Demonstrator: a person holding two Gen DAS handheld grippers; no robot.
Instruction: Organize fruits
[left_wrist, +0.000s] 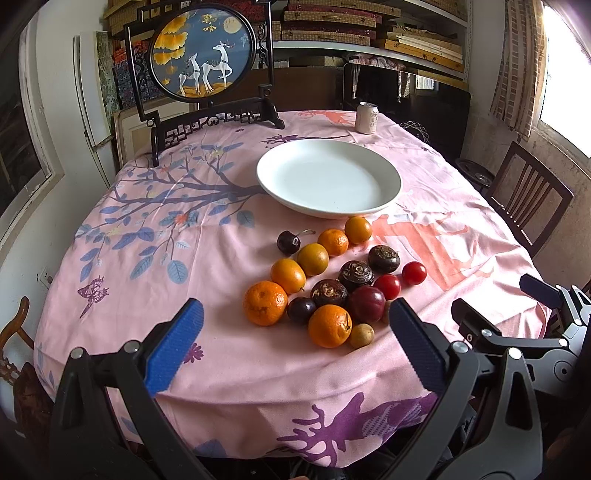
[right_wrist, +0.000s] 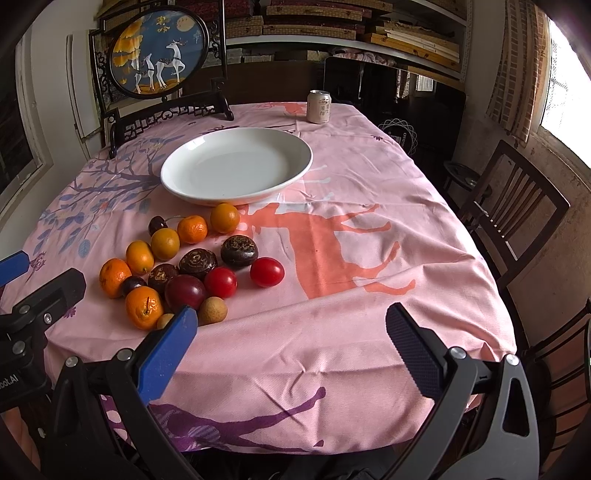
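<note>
A pile of small fruits lies on the pink tablecloth: mandarins, kumquats, dark water chestnuts, a plum, cherry tomatoes, dark cherries and longans. An empty white plate sits just beyond them. My left gripper is open above the table's near edge, right in front of the pile. My right gripper is open too, holding nothing, to the right of the fruits.
A drink can stands at the table's far edge. A framed round deer picture on a dark stand is at the far left. A wooden chair stands by the table's right side. The cloth right of the fruits is bare.
</note>
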